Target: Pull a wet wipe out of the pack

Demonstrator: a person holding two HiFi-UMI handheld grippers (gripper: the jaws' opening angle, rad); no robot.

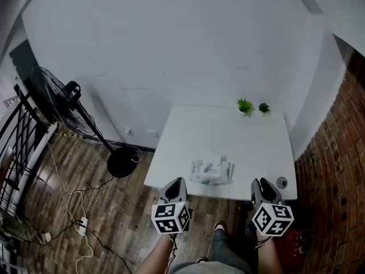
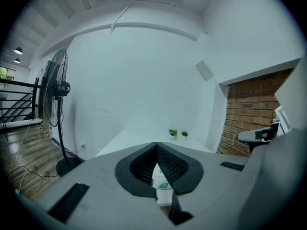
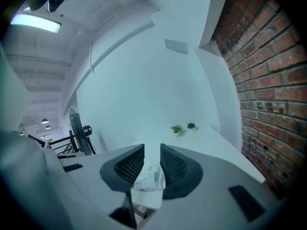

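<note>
The wet wipe pack (image 1: 212, 171), white with pale green print, lies flat near the front edge of the white table (image 1: 228, 131). My left gripper (image 1: 175, 182) hovers at the table's front edge, just left of the pack, its jaws closed together with nothing between them. My right gripper (image 1: 263, 183) hangs over the front right part of the table, right of the pack, open by a narrow gap and holding nothing. In the left gripper view the pack (image 2: 163, 189) shows below the shut tips (image 2: 156, 144). The right gripper view frames the pack (image 3: 146, 183) between its jaws (image 3: 152, 150).
Two small potted plants (image 1: 245, 105) (image 1: 263, 107) stand at the table's far edge. A small grey round object (image 1: 282, 182) sits at the front right corner. A standing fan (image 1: 57, 99) and cables (image 1: 74, 210) occupy the wooden floor at left. A brick wall (image 1: 342, 170) runs along the right.
</note>
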